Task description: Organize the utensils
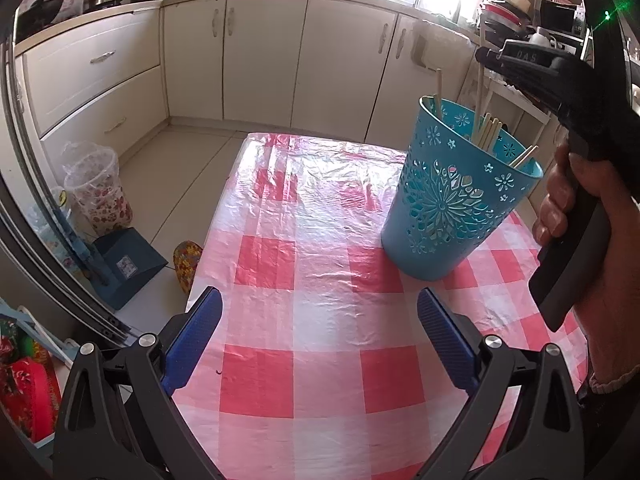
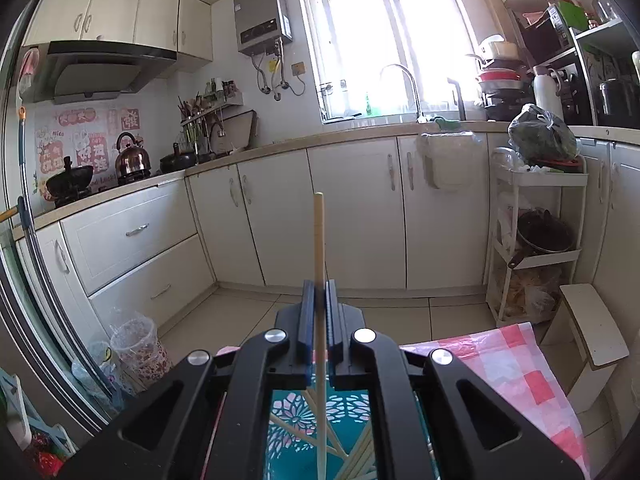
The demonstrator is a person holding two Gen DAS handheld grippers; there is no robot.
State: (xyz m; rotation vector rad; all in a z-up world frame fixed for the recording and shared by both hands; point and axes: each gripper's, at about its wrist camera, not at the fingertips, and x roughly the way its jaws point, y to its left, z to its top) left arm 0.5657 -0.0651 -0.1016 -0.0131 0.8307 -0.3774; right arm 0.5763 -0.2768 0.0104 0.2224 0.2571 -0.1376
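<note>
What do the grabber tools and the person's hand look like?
Both grabbers are black plastic with round silver bolts and ribbed blue fingers. The left gripper matches the right gripper. The right one has a pistol-style handle. The hand wears no glove; a knitted cuff edges the wrist.

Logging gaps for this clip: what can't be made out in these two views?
- Left wrist view: the right gripper fingertips are blurred against the bright background, so its grip is unclear there.
- Right wrist view: the pale wooden chopstick lower end is cut off by the bottom edge.
- Right wrist view: the turquoise cut-out plastic holder is mostly hidden by the gripper body.
</note>
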